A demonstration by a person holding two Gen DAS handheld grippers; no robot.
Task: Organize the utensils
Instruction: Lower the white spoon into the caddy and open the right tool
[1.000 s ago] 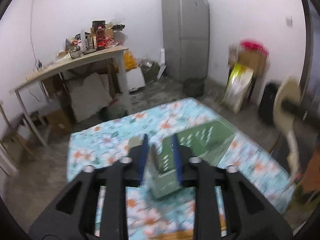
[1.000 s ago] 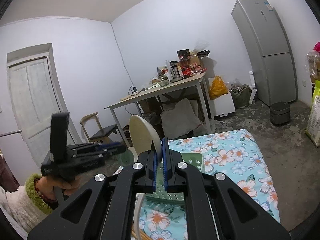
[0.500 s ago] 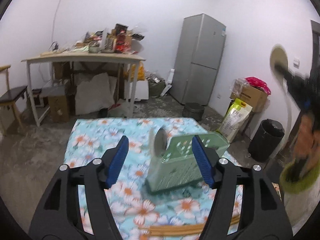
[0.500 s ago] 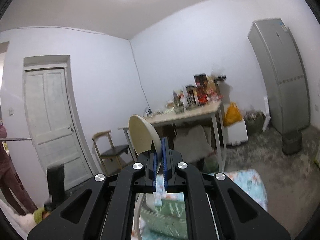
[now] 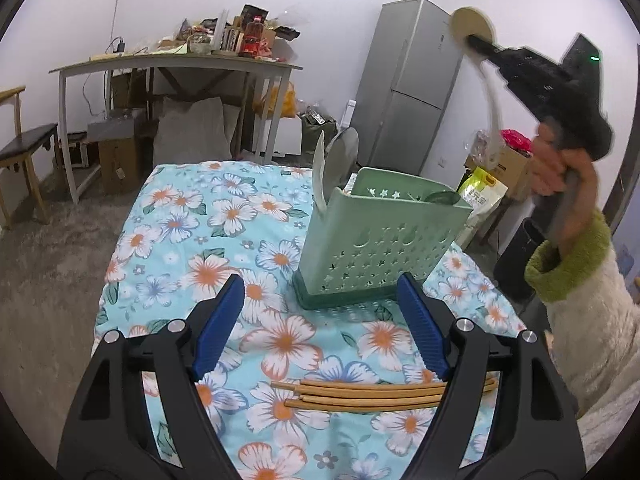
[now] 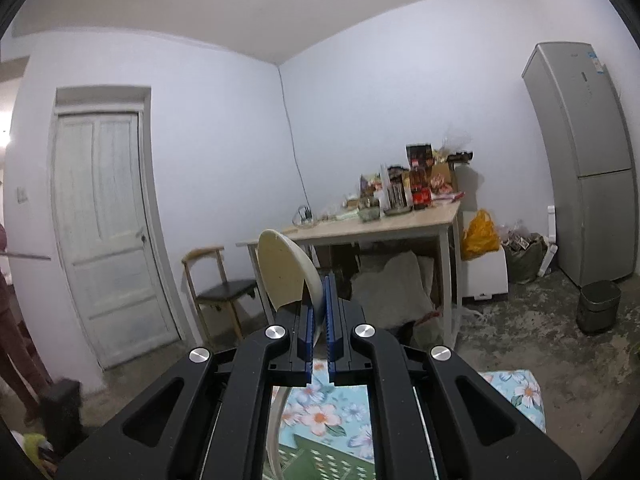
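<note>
Left gripper (image 5: 320,320) was opening, empty, above the chopsticks (image 5: 384,394) while the right gripper (image 6: 319,320) clenched a cream ladle (image 6: 286,270) aloft, which could slip before reaching the green holder (image 5: 380,240)

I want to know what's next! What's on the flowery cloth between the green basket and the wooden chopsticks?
Nothing: in the left wrist view, only bare flowered cloth lies between the green basket and the chopsticks, framed by the left gripper, jaws opening.
</note>
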